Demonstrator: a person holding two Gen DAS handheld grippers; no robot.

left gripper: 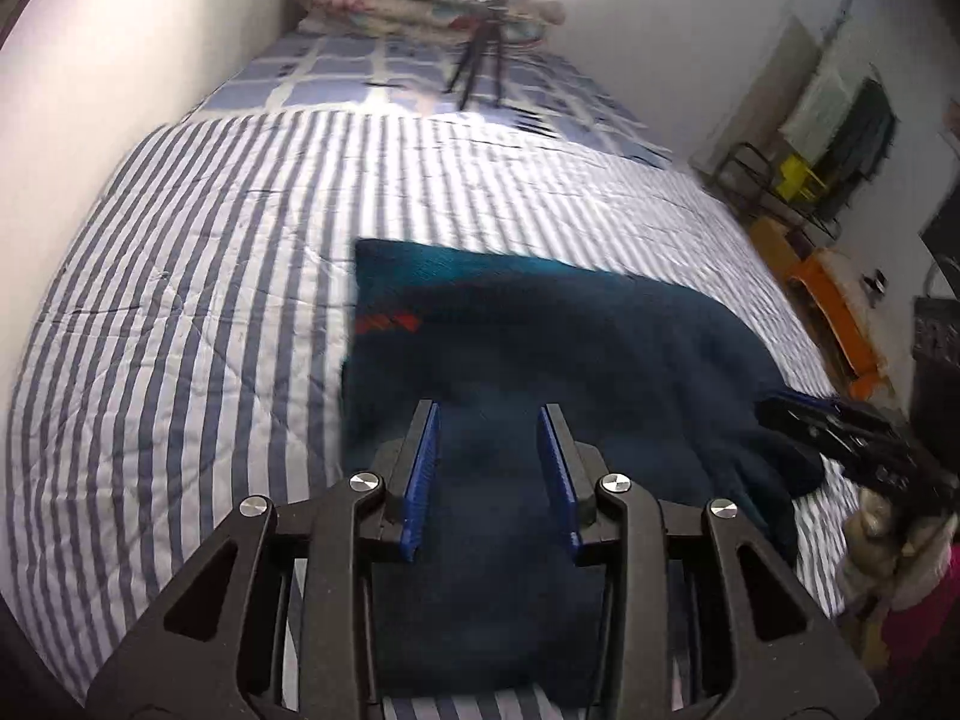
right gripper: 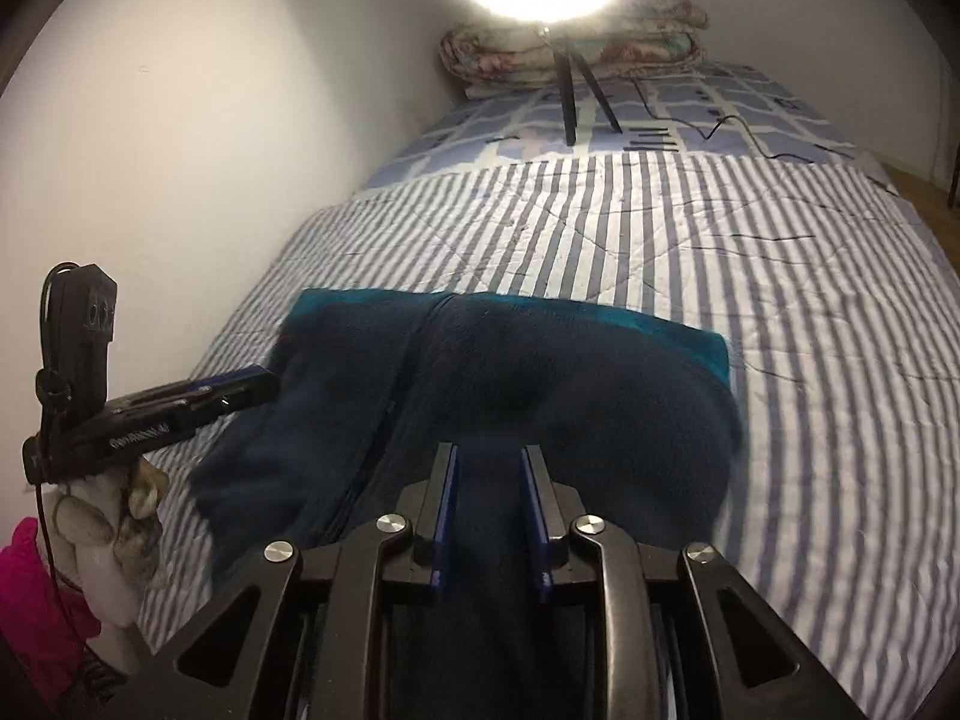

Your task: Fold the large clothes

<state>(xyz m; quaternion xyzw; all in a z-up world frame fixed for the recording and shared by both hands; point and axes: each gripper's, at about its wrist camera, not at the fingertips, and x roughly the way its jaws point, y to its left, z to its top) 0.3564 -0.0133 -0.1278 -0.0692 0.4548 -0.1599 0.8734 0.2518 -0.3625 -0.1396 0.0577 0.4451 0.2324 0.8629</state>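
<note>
A dark navy fleece garment (left gripper: 540,348) with a teal far edge lies on the striped bed cover (left gripper: 180,312); it also shows in the right wrist view (right gripper: 540,384). My left gripper (left gripper: 489,414) is open and empty, hovering over the garment's near part. My right gripper (right gripper: 487,453) is open and empty, above the garment's near middle. The left gripper shows at the left of the right wrist view (right gripper: 258,387), beside the garment's left edge. The right gripper shows at the right of the left wrist view (left gripper: 774,411).
A ring light on a tripod (right gripper: 576,96) stands at the far end of the bed, before folded quilts (right gripper: 570,48). A white wall (right gripper: 210,120) runs along the left. Shelving and orange furniture (left gripper: 840,312) stand right of the bed. A cable (right gripper: 732,126) lies on the checked sheet.
</note>
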